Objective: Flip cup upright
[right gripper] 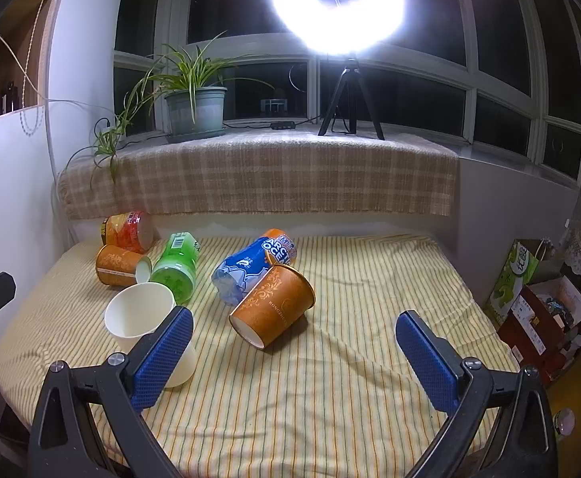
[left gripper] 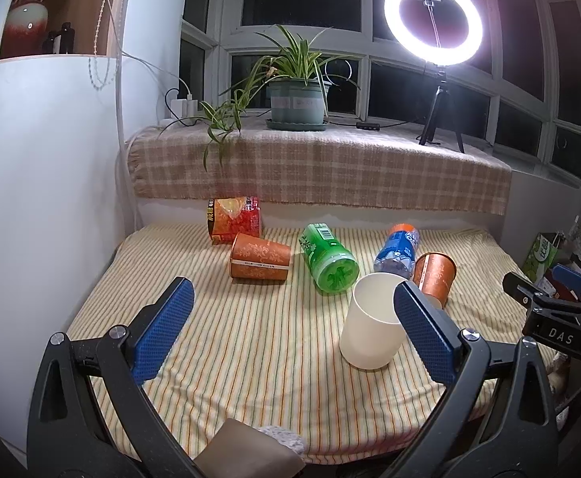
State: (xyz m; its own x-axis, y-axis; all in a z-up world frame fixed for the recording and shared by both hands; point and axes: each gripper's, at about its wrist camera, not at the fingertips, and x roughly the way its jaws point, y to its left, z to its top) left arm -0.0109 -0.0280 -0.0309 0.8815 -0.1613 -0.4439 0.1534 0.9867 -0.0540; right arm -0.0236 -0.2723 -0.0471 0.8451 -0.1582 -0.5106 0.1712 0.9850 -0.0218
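Note:
A white paper cup (left gripper: pixel 372 320) stands upright on the striped cloth, mouth up; it also shows in the right wrist view (right gripper: pixel 143 314). An orange paper cup (left gripper: pixel 260 257) lies on its side at the back left; it also shows in the right wrist view (right gripper: pixel 121 265). A second orange cup (right gripper: pixel 272 310) lies tilted on its side, leaning on a blue bottle (right gripper: pixel 250 267); it also shows in the left wrist view (left gripper: pixel 434 273). My left gripper (left gripper: pixel 290 322) is open and empty, its right finger beside the white cup. My right gripper (right gripper: pixel 294 348) is open and empty, just in front of the tilted orange cup.
A green bottle (left gripper: pixel 328 257) and a red-orange snack tub (left gripper: pixel 234 219) lie on the cloth near the back. A plaid-covered sill (left gripper: pixel 318 167) holds a potted plant (left gripper: pixel 296 99) and a ring light (left gripper: pixel 434 24). Bags and boxes (right gripper: pixel 537 302) stand right of the table.

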